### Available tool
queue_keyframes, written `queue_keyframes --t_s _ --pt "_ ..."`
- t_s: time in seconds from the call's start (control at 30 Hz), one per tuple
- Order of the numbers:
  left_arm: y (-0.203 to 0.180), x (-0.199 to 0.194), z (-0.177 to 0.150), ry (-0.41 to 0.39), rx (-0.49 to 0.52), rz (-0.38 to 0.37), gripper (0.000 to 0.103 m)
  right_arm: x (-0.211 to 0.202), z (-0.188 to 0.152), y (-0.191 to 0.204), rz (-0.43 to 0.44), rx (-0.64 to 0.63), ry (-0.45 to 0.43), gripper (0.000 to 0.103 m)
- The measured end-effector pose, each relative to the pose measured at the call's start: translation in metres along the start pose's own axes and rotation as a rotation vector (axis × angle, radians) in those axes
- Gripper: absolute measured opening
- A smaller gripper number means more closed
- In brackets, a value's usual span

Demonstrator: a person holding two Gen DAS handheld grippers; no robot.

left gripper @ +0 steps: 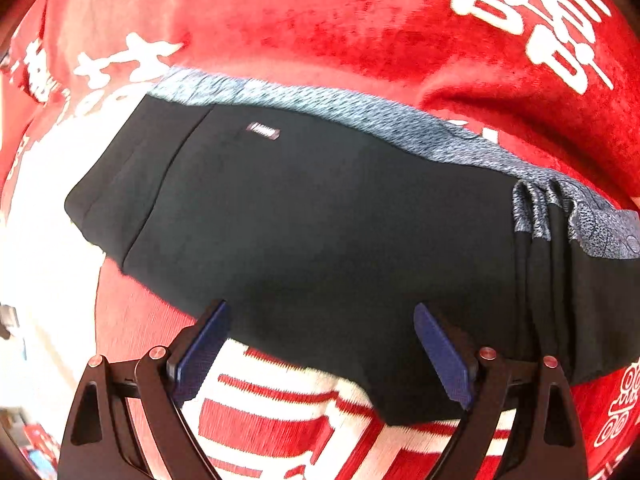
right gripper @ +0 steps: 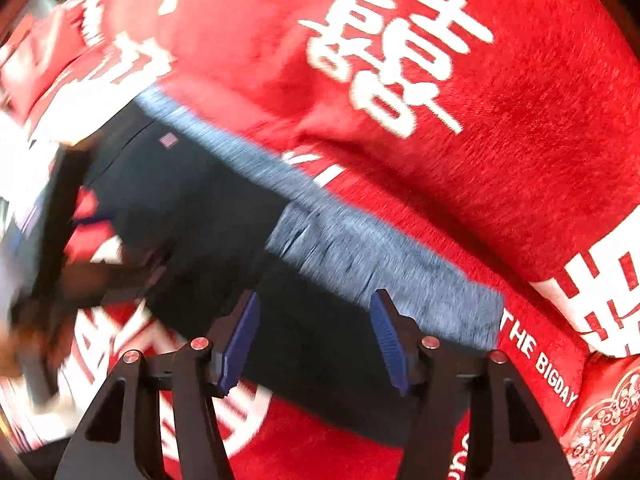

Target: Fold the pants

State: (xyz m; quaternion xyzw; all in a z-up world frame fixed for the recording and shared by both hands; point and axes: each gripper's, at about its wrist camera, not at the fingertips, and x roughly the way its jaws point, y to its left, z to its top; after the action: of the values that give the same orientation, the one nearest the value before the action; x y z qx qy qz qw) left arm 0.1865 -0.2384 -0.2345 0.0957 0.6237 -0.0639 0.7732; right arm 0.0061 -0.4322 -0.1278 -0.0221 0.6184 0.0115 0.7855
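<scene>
The black pants [left gripper: 312,216] lie folded into a compact bundle on the red blanket, with a grey patterned waistband [left gripper: 360,112] along the far edge and stacked layers at the right end. My left gripper [left gripper: 320,320] is open and empty, its blue pads just above the bundle's near edge. In the right wrist view the pants [right gripper: 224,216] and grey waistband [right gripper: 380,264] show blurred. My right gripper [right gripper: 316,316] is open and empty over the bundle's right end. The other gripper's dark frame [right gripper: 60,208] appears blurred at the left.
A red blanket with white characters [left gripper: 360,32] covers the whole surface, bunched in a ridge behind the pants [right gripper: 480,140]. A white patch of the blanket [left gripper: 48,208] lies left of the bundle.
</scene>
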Motion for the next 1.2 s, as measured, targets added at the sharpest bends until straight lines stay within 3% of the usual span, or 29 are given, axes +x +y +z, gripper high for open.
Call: queue_keyframes --t_s 0.1,0.2,0.27,0.33,0.43,0.5,0.57,0.6,0.67,0.7,0.73,0.77,0.87,0.97,1.03,1.2 --pt "0.007 -0.005 -0.015 0.009 -0.021 -0.001 0.093 0.031 0.024 0.017 -0.056 -0.009 0.030 0.062" --pt "0.007 -0.005 -0.024 0.018 -0.026 0.000 0.093 0.066 0.032 0.032 -0.196 -0.062 0.101 0.062" --pt "0.010 -0.002 -0.029 0.036 -0.031 -0.008 0.093 0.082 0.029 0.026 -0.180 -0.004 0.136 0.046" --pt "0.011 -0.002 -0.033 0.054 -0.036 -0.017 0.093 0.073 0.032 0.016 -0.167 0.060 0.111 0.017" --pt "0.009 -0.007 -0.037 0.041 -0.019 -0.029 0.093 0.053 0.039 0.001 -0.141 0.146 0.030 0.017" --pt "0.004 -0.009 -0.039 0.034 0.005 -0.027 0.093 0.060 0.045 0.001 -0.108 0.146 0.058 0.017" --pt "-0.003 -0.008 -0.038 0.040 0.019 -0.029 0.093 0.073 0.045 0.006 0.014 0.153 0.076 0.018" --pt "-0.006 -0.007 -0.036 0.043 0.025 -0.032 0.093 0.076 0.045 0.012 0.032 0.133 0.080 0.018" --pt "-0.013 -0.013 -0.033 0.026 0.045 -0.028 0.093 0.067 0.044 0.026 0.061 0.067 0.062 0.028" --pt "-0.015 -0.015 -0.032 0.021 0.052 -0.026 0.093 0.057 0.046 0.028 0.069 0.050 0.027 0.039" --pt "-0.017 -0.019 -0.029 0.013 0.062 -0.027 0.093 0.039 0.041 0.023 0.061 0.058 -0.023 0.048" --pt "-0.019 -0.022 -0.027 0.008 0.069 -0.030 0.093 0.022 0.035 0.013 0.055 0.084 -0.056 0.051" --pt "-0.032 -0.034 -0.014 -0.006 0.097 -0.044 0.093 -0.010 0.005 -0.041 0.020 0.254 -0.093 0.051" --pt "-0.056 -0.046 -0.002 -0.032 0.132 -0.073 0.093 -0.019 -0.035 -0.109 -0.007 0.481 -0.039 0.043" --pt "-0.078 -0.054 0.010 -0.062 0.158 -0.101 0.093 -0.019 -0.061 -0.140 -0.036 0.553 0.010 0.039" --pt "-0.145 -0.052 0.024 -0.072 0.248 -0.152 0.093 -0.004 -0.099 -0.160 -0.001 0.624 0.016 0.037"
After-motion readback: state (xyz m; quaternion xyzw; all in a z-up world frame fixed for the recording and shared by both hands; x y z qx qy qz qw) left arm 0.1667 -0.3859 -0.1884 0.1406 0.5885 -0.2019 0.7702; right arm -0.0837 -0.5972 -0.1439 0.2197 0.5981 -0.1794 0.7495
